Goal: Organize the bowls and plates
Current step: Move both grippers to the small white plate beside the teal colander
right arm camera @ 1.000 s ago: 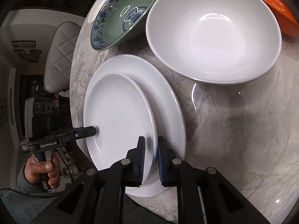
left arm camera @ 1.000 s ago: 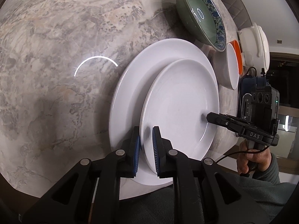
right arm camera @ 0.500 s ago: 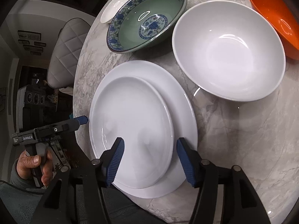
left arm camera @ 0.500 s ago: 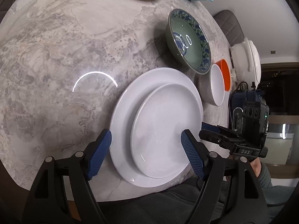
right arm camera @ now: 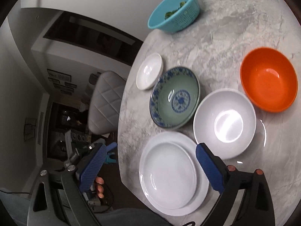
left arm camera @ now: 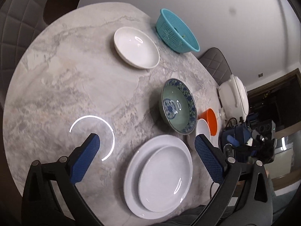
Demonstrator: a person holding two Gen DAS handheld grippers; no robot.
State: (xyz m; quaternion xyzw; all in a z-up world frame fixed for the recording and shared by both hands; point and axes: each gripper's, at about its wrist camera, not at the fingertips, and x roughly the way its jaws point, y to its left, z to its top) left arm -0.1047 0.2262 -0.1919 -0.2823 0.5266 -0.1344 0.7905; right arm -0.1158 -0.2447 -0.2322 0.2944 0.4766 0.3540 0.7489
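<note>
Small plate (left arm camera: 164,177) on big plate (left arm camera: 133,171), both tools apparently empty, opening.

The white bowl (left arm camera: 202,130) was mostly hidden behind the green bowl (left arm camera: 177,106). The green bits in the blue basket (right arm camera: 175,9) were too small to tell.

The round marble worktop (left arm camera: 56,86) is pale grey with darker veining. Two stacked round plates (right arm camera: 169,171) are plain glossy white, as are the deep ceramic bowl (right arm camera: 224,123) and the shallow dish (left arm camera: 136,47). The wide porcelain bowl (right arm camera: 175,97) is celadon green inside (blue floral rim, blue medallion). A plastic bowl (right arm camera: 269,82) is orange; the perforated colander (left arm camera: 176,31) is turquoise.
</note>
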